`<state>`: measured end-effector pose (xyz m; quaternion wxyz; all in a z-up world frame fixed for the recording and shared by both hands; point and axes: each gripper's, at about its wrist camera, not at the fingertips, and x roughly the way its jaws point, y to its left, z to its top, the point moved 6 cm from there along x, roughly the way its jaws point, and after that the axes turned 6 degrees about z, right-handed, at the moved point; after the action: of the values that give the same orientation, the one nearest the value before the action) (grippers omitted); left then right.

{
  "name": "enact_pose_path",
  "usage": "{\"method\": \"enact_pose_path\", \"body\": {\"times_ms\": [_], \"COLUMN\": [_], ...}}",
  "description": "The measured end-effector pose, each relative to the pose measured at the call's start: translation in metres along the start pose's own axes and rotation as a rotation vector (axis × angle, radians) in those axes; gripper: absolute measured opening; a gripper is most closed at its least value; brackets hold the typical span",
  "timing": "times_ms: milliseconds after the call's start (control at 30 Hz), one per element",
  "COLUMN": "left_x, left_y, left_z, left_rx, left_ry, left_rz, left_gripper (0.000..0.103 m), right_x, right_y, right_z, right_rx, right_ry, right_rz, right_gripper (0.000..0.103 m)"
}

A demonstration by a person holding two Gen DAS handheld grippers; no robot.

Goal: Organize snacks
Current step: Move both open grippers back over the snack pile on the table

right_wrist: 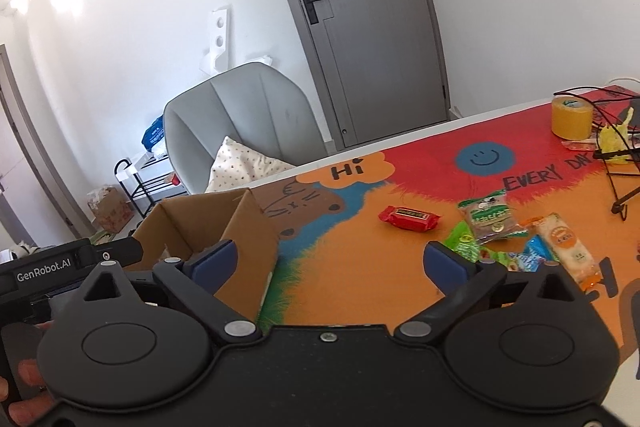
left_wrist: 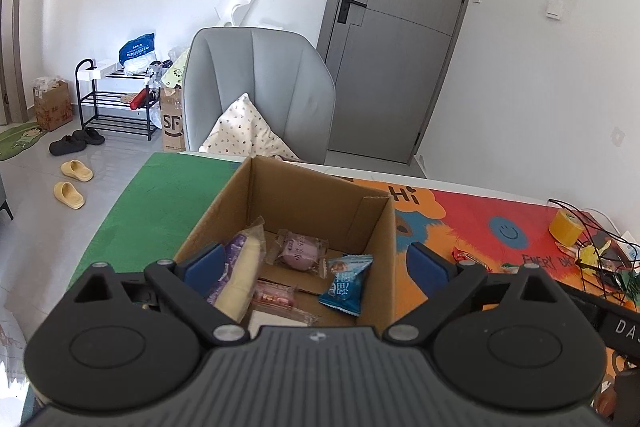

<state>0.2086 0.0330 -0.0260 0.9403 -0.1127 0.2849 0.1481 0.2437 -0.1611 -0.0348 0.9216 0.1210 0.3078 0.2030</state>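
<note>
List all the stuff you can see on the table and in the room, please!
cardboard box: one, brown, open, on the mat
snacks in box: at least four: blue packet, purple cake, cream roll, pink bar
snacks on mat: red bar, green pack, orange-white pack, more beside them
tape roll: one, yellow, far right
mat: one, colourful, covers table
chair: one, grey, spotted cushion on it
door: one, grey, closed
slippers: two, yellow, floor
left hand-held gripper: open, over the box
right hand-held gripper: open, nothing between its fingers
</note>
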Motion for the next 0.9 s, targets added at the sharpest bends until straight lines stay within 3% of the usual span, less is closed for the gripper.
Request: {"method": "enact_pose_path", "body": {"times_ms": [633,900], "left_x": [0.005,0.012], "left_y": [-0.089,-0.123], "left_z": [-0.023,-0.033], "left_rx": [0.103,0.149], "left_ry": [0.035,0.026], "left_rz": [-0.122,-0.118], "left_gripper": [0.097,0.097], "right_x": [-0.037,-0.046], "right_y": [-0.086,-0.122], "right_z": [-0.003,-0.008], "right_rx": [0.081,0.131], "right_ry": [-0.041,-0.057], "right_rz": [-0.135,-0.164], "right_gripper": [0.103,0.103]}}
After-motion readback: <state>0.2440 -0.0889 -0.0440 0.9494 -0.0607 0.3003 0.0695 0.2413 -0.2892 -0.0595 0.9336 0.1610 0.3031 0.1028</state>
